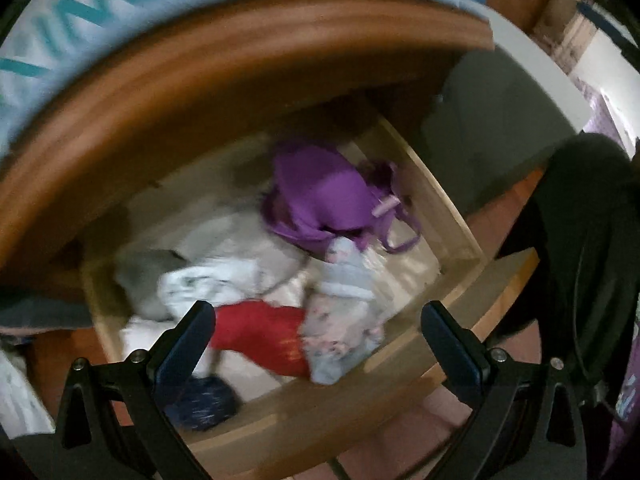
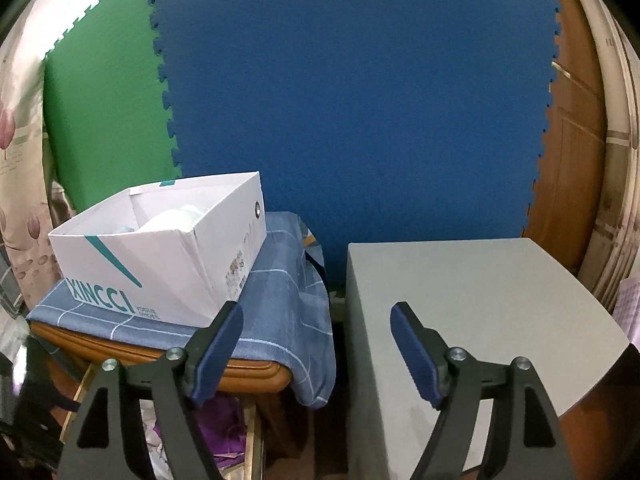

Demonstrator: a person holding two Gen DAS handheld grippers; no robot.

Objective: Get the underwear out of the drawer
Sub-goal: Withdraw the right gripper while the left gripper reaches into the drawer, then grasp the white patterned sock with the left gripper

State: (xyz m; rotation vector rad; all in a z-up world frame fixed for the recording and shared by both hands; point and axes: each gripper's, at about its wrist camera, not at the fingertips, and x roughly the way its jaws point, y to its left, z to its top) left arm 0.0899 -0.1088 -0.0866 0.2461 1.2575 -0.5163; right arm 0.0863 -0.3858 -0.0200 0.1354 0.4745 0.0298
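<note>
Below the left gripper (image 1: 316,344), fingers spread and holding nothing, the open drawer (image 1: 460,236) holds jumbled underwear; a red piece (image 1: 260,334) lies directly between them. Well away, the right gripper (image 2: 316,348), also released, faces the box (image 2: 160,248).

Drawer (image 1: 460,240) pale matt wood; underwear (image 1: 320,192) soft purple cloth; shoebox (image 2: 160,248) smooth white cardboard; wall mat (image 2: 352,100) textured blue foam.
</note>
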